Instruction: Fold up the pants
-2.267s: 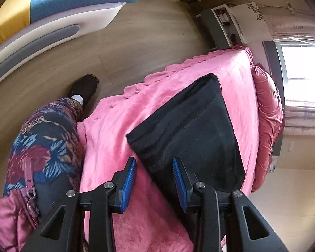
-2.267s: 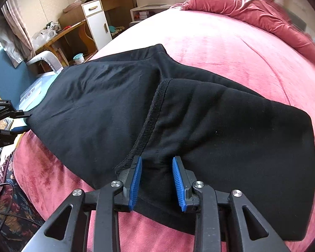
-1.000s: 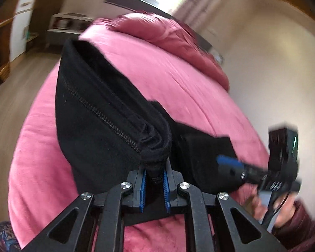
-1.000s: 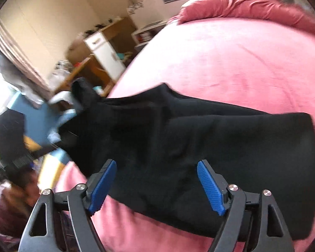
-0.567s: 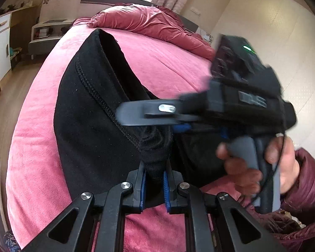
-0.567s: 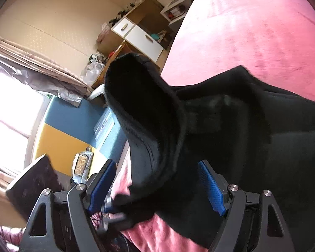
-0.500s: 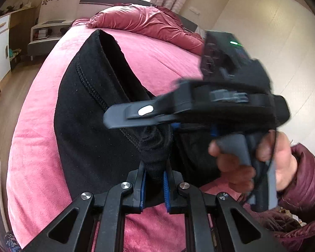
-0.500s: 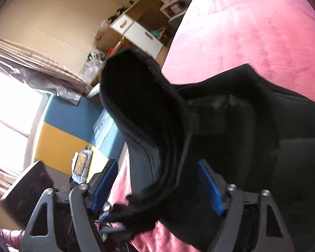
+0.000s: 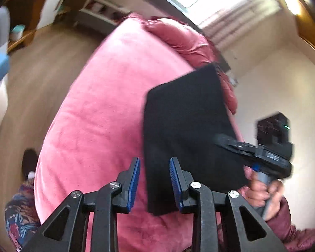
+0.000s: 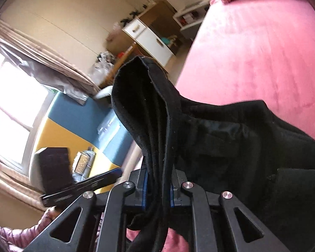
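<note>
The left wrist view shows the black pants [image 9: 184, 130] as a flat folded slab on the pink bed [image 9: 98, 113], long axis running from the near bed edge toward the pillows. The left gripper [image 9: 154, 185] is opening, nothing between its pads. Only the right wrist view shows the right gripper [image 10: 157, 190] closing, pinching a bunched fold of pants that stands upright.

Pants [image 10: 252, 142] hide right gripper's [image 10: 157, 187] pads; shelf stuff [image 9: 103, 10] blurred (unreadable).
</note>
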A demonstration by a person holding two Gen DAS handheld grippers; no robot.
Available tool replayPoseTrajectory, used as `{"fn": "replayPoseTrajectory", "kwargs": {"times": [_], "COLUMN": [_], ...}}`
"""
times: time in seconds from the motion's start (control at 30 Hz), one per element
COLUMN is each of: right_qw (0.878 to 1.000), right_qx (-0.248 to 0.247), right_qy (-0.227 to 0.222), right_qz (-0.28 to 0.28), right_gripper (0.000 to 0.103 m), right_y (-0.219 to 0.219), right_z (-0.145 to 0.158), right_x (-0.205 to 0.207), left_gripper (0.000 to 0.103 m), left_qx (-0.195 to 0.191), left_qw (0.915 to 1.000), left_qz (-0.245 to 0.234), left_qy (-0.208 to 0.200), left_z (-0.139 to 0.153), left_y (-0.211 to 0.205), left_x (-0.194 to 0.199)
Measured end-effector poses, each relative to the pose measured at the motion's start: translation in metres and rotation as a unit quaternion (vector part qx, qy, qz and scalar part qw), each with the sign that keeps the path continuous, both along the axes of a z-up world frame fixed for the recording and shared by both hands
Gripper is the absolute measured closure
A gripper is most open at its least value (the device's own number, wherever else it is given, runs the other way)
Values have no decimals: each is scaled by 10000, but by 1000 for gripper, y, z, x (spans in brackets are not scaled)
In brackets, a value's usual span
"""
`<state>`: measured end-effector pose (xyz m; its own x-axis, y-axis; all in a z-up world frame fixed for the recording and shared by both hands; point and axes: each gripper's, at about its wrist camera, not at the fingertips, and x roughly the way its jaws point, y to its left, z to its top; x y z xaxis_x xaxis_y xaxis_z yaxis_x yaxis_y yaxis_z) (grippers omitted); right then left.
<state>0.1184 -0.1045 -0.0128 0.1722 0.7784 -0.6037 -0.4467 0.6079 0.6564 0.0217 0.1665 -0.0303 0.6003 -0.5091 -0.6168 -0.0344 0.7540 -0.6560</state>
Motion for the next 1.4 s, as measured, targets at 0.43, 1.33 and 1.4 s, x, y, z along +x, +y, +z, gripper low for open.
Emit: {"fn": "replayPoseTrajectory", "kwargs": {"times": [0.43, 1.33, 1.4], "right_qw": [9938, 9412, 9378], "right_qx": [755, -144, -189], "right_qy": [-380, 663, 723], "right_qz": [-727, -3310, -3390], "right_gripper": [89, 87, 84], "right_y": [-67, -280, -289], "right_z": [63, -50, -55], "right_x": [-45, -64, -66], "left_gripper": [73, 73, 73], "left_qx": [-312, 618, 688], "left_qw": [9982, 9676, 9668], "left_qz": [-513, -2429, -2443], "left_qy": [-30, 300, 294], "left_z": [1, -19, -19], "left_y": [-62, -206, -206], "left_x": [42, 48, 48]}}
